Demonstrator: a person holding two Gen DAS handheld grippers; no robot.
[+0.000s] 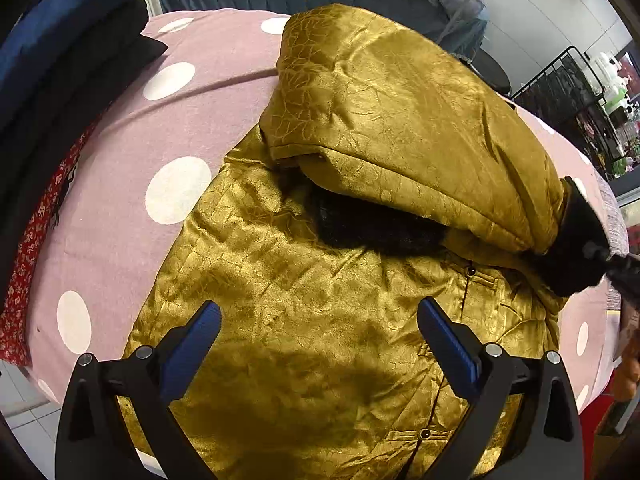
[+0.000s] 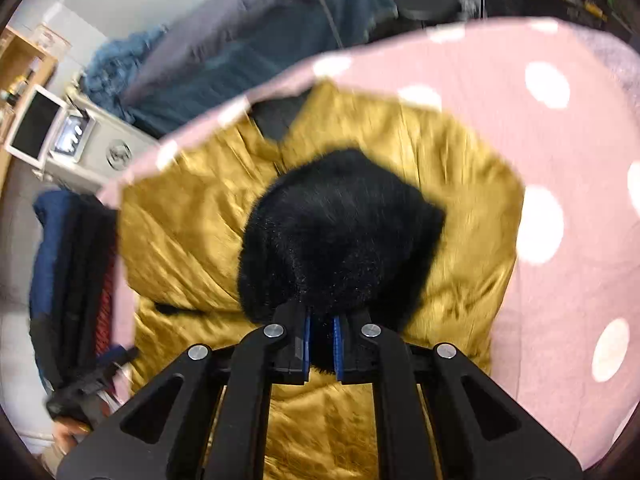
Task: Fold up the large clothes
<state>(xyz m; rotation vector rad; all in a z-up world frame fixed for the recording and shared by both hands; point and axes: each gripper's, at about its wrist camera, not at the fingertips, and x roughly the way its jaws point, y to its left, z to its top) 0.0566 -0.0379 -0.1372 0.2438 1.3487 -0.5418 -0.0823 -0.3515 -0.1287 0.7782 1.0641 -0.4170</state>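
1. Garment: a shiny mustard-gold brocade padded jacket point(image 1: 320, 280) with knot buttons, lying spread on a pink cloth with white polka dots point(image 1: 120, 140) that covers the work surface.
2. Sleeve: one gold quilted sleeve point(image 1: 400, 120) is lifted and drawn across the jacket's body towards the right of the left wrist view; it ends in a black furry cuff point(image 2: 340, 232).
3. Right gripper point(image 2: 321, 338): black frame, blue pads, jaws nearly together and clamped on the black furry cuff.
4. Left gripper point(image 1: 318, 338): black frame, blue pads point(image 1: 192, 352), jaws wide apart, poised above the jacket's front with nothing between them.
5. Surroundings: stacked dark blue and black folded textiles point(image 1: 60, 60) beside the pink cloth's edge; a red floral fabric point(image 1: 32, 240) under that stack.
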